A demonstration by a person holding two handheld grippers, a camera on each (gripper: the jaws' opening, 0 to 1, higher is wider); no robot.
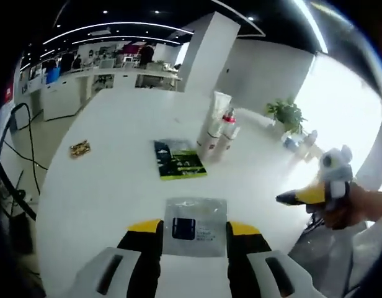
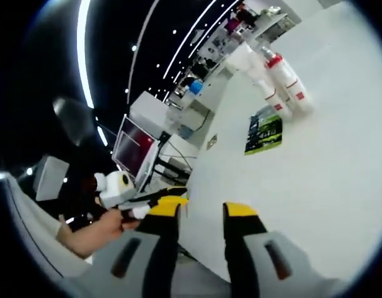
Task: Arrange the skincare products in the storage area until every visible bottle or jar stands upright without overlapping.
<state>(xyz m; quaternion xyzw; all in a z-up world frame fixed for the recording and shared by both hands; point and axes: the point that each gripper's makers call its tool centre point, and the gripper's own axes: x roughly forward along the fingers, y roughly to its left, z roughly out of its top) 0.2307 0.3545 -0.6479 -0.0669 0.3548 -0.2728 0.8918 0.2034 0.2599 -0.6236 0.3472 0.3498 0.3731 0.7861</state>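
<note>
Upright, 3 skincare bottles [image 1: 217,131], long axes vertical.

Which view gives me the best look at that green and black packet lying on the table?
The left gripper view: the green and black packet lies flat mid-table, near-square to the camera, beside the white bottles. In the right gripper view it is smaller, skewed and blurrier.

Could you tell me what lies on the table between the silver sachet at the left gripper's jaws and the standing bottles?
In the left gripper view, a green-and-black packet lies flat between the silver sachet and the bottles; otherwise the white table there is bare.
</note>
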